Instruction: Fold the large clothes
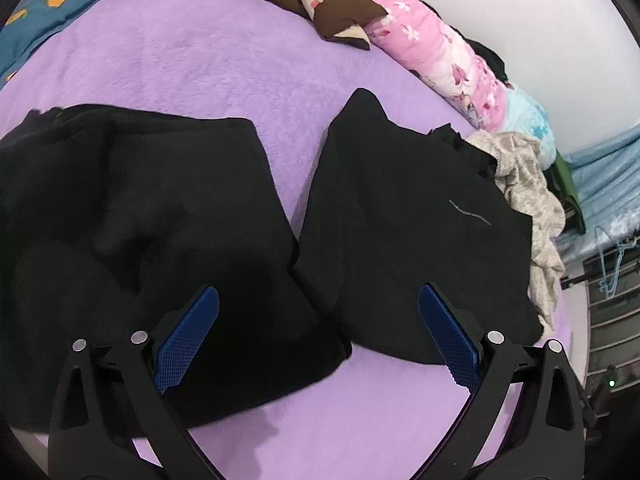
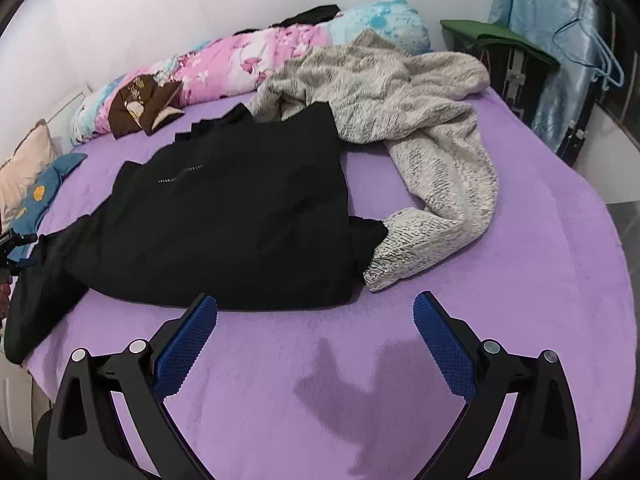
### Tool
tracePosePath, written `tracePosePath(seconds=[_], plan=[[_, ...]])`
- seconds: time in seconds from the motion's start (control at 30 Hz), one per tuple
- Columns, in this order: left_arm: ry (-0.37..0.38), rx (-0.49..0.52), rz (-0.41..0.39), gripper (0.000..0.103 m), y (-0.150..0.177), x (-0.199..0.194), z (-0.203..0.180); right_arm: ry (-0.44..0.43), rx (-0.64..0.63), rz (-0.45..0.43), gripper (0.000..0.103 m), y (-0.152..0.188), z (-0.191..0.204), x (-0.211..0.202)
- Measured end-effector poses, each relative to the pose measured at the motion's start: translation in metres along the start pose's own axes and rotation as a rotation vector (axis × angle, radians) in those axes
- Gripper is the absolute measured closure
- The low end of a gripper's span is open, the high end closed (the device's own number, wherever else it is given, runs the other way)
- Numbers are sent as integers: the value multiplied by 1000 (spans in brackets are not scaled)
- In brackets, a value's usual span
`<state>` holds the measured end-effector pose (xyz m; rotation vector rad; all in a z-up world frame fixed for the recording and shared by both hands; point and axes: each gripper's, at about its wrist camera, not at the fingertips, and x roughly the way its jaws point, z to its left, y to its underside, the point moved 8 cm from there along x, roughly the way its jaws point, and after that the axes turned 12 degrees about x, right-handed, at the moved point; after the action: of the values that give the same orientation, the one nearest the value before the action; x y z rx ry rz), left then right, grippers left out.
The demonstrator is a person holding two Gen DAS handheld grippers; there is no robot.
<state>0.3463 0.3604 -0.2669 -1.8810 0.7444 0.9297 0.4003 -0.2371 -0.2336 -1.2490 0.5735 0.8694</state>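
A: Nearest first, with the purple bed cover as reference. Grippers?

B: Left gripper is over the cover's near part, fingers wide apart, nothing between them, above the near ends of two black garments. Right gripper hangs over bare cover, fingers likewise spread and empty.

A: The clothing?

B: One black garment lies flat on the cover. A second black garment, bearing a thin dotted line, lies beside it; they touch at the near ends. A crumpled grey fleece garment lies partly under the second one's far edge.

A: Beyond?

B: A rolled pink floral quilt runs along the cover's far edge, against the wall.
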Motion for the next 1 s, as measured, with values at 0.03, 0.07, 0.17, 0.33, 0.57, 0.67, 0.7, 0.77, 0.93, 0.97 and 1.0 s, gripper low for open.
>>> tracePosePath(seconds=[0.03,0.07,0.17,0.33,0.57,0.67,0.7,0.77,0.93,0.97,1.0], plan=[[1,6,3,7,-2,4,0,-2,2,5,7,-1,0,6],[2,14,5,7,-4,7,-1,-4,2,8,7,-1,0,9],[0,26,13,7,-10,16,-1,-1,2,19,7,-4,0,22],[1,28,23,7,-15,26,-1,-3,4,27,7,-8,-1,34],[8,53,38,7,-16,35,-7,-3,10,30,7,-9,-3,42],[18,55,44,7,-18,39,-7,-11,20,34,7,-10,-5,46],[19,56,49,7,-19,41,-7,-12,22,38,7,-10,-5,48],[26,61,56,7,-21,45,-8,-14,15,45,7,-11,-5,53],[51,87,70,7,-39,57,-14,-25,-13,46,7,-30,1,63],[27,104,75,7,-43,60,-14,-31,-16,43,7,-38,2,66],[16,120,73,7,-46,62,-15,-37,-16,41,6,-45,4,69]])
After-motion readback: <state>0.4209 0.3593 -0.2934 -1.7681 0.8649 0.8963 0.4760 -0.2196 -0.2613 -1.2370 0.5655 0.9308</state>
